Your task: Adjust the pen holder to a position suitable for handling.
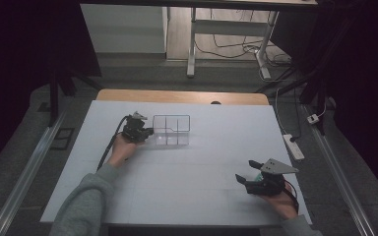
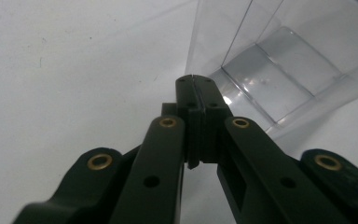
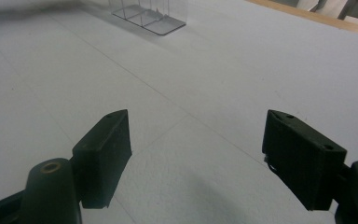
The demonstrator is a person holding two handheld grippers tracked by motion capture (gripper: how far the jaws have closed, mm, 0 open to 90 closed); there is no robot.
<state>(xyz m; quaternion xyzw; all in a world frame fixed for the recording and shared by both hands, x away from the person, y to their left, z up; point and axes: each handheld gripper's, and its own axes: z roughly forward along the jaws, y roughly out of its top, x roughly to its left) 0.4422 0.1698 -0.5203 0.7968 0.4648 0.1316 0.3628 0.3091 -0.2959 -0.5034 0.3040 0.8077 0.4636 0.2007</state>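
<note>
Our left gripper (image 1: 149, 132) sits in the high view toward the far left part of the bench (image 1: 216, 147), its tip at the left wall of the clear divided box (image 1: 171, 130), and we hold it there with the left hand (image 1: 122, 149); whether it touches the box we cannot tell from above. Our right gripper (image 1: 245, 176) rests near the bench's near right corner, well apart from the box, its jaws spread. From the left gripper view, we see our left gripper (image 2: 196, 81) clenched, jaws pressed flat together with nothing between them, the tip just at the near corner of the clear divided box (image 2: 279, 70), whose compartments look empty. From the right gripper view, our right gripper (image 3: 198, 140) is released, jaws wide over bare bench (image 3: 205, 93), and the clear divided box (image 3: 149, 14) stands far off toward the opposite edge.
</note>
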